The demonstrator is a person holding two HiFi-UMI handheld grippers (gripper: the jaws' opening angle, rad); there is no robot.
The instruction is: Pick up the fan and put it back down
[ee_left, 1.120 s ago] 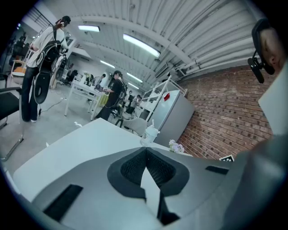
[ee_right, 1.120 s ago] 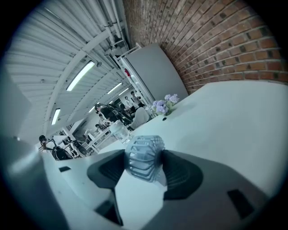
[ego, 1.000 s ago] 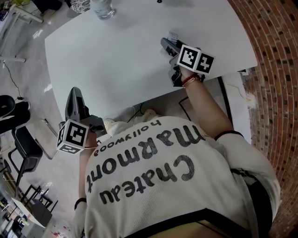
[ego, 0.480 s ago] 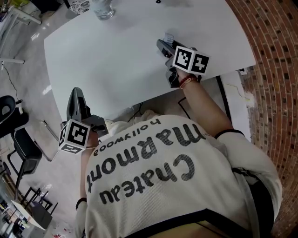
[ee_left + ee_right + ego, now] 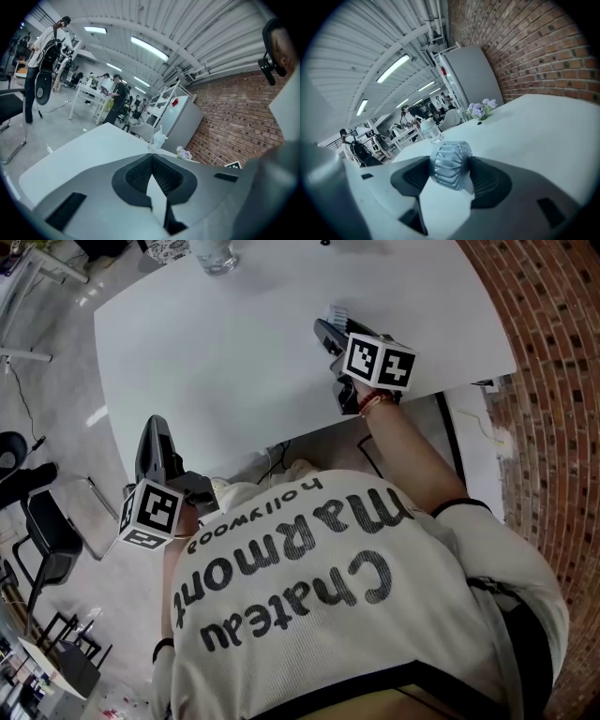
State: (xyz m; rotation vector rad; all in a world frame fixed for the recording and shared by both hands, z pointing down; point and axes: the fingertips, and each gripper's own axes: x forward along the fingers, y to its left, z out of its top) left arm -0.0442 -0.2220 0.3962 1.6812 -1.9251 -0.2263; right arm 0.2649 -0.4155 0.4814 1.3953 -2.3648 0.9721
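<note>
While poised over the counter [image 5: 534,126], right hand-held gripper [image 5: 449,174]: clamped on the fan [image 5: 451,157]
Left hand-held gripper [image 5: 152,161]: jaws together, empty, beside the counter's edge

You are holding a small pale-blue ribbed plastic fan [image 5: 451,161], translucent and faintly glossy, against the matt black, finely ribbed pads [image 5: 487,180] of the right gripper [image 5: 449,172], whose shell is showing smooth matt grey plastic. The white tabletop [image 5: 234,343] is looking smooth and matt, and the red brick wall [image 5: 553,352] beyond its right edge is looking rough.

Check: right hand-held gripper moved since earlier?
Yes: right hand-held gripper, gripping pale ribbed fan, shifted slightly left, away from white table's right corner.
</note>
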